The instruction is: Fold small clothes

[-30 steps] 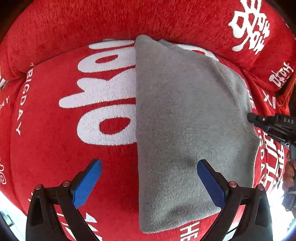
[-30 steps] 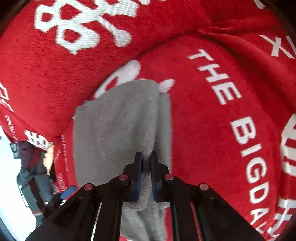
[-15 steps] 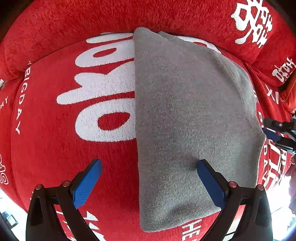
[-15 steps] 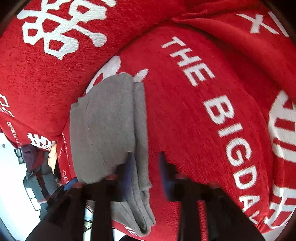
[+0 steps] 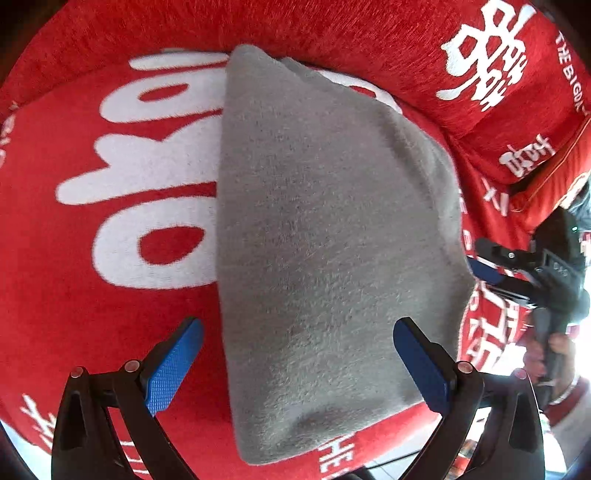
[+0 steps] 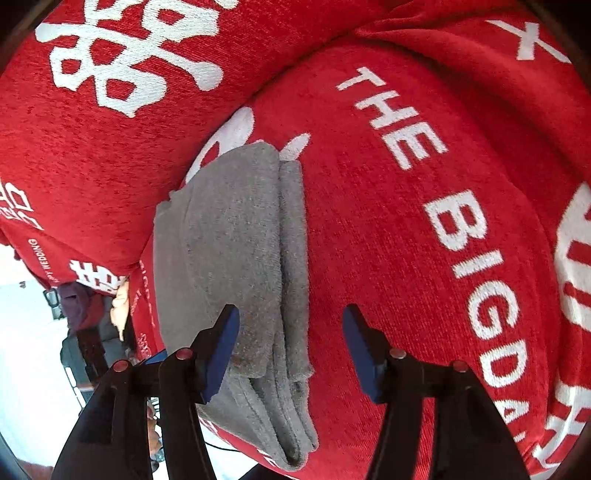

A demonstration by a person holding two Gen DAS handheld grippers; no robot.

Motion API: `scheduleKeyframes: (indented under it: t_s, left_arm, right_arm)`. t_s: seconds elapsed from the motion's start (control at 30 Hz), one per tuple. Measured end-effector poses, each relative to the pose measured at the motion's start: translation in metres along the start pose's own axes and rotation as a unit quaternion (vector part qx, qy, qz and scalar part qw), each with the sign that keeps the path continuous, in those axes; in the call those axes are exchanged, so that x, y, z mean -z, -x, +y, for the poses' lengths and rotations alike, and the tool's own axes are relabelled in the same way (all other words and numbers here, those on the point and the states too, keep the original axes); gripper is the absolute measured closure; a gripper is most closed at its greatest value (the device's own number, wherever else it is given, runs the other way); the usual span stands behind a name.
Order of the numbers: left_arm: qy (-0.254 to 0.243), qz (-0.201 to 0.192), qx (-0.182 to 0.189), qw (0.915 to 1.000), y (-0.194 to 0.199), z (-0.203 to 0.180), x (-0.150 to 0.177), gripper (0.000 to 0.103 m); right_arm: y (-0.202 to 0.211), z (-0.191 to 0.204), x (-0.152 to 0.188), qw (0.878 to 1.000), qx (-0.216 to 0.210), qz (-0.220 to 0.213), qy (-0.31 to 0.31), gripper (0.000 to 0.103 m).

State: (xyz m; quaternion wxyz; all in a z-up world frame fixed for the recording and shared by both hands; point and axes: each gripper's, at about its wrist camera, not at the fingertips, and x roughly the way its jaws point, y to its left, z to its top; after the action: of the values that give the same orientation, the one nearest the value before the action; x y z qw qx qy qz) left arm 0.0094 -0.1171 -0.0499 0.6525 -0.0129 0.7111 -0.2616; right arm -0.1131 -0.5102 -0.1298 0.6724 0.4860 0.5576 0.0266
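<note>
Both grippers stand with their jaws apart over a folded grey garment (image 5: 325, 258). On the right gripper (image 6: 291, 350), the two black, angular fingers carry flat blue pads (image 6: 221, 347) with a fine rubbery grain; its jaws have just been opening, and the layered edge of the garment (image 6: 258, 280) lies between them with neither pad pressing on it. The left-hand pad sits just at the cloth's upper surface, while the other hangs over bare red fabric. From this view the garment shows as a stack of several soft plies, their rounded folded edges running side by side toward the camera.

Left gripper (image 5: 295, 365) is spread wide, its blue pads cross-hatched with a small diamond pattern, red rivets showing on the black arms. Nothing is held: one pad hovers above the red cover, the other above the grey cloth near its right side.

Seen from the left wrist, the garment is a long, smooth, fleecy rectangle with rounded corners, lying flat on a red cushion (image 5: 110, 325). That cushion is plump and domed, covered in a short, nubbly chenille-like weave with bold white woven lettering. A similar red bolster (image 5: 332, 33) curves behind it. At the right edge of the left-wrist view, a hand (image 5: 554, 354) grips the right tool's handle.
</note>
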Motion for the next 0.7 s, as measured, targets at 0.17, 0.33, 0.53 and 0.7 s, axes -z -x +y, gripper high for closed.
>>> scheduleKeyframes:
  t_s: [0.17, 0.33, 0.53, 0.7]
  left_arm:
    - [0.005, 0.014, 0.034, 0.9993, -0.008, 0.011, -0.004, 0.000]
    - [0.025, 0.038, 0.110, 0.9929, -0.022, 0.019, -0.005, 0.000]
    - [0.001, 0.039, 0.110, 0.9932, -0.032, 0.005, -0.010, 0.000]
    - [0.011, 0.033, 0.131, 0.9908, -0.028, 0.005, -0.011, 0.000]
  right_arm:
    - [-0.005, -0.009, -0.008, 0.999, -0.050, 0.008, -0.008, 0.041]
    - [-0.022, -0.017, -0.017, 0.995, -0.088, 0.041, 0.001, 0.041]
    - [-0.036, -0.022, -0.029, 0.986, -0.154, 0.067, 0.008, 0.041]
    - [-0.049, -0.016, -0.038, 0.976, -0.197, 0.091, 0.031, 0.039]
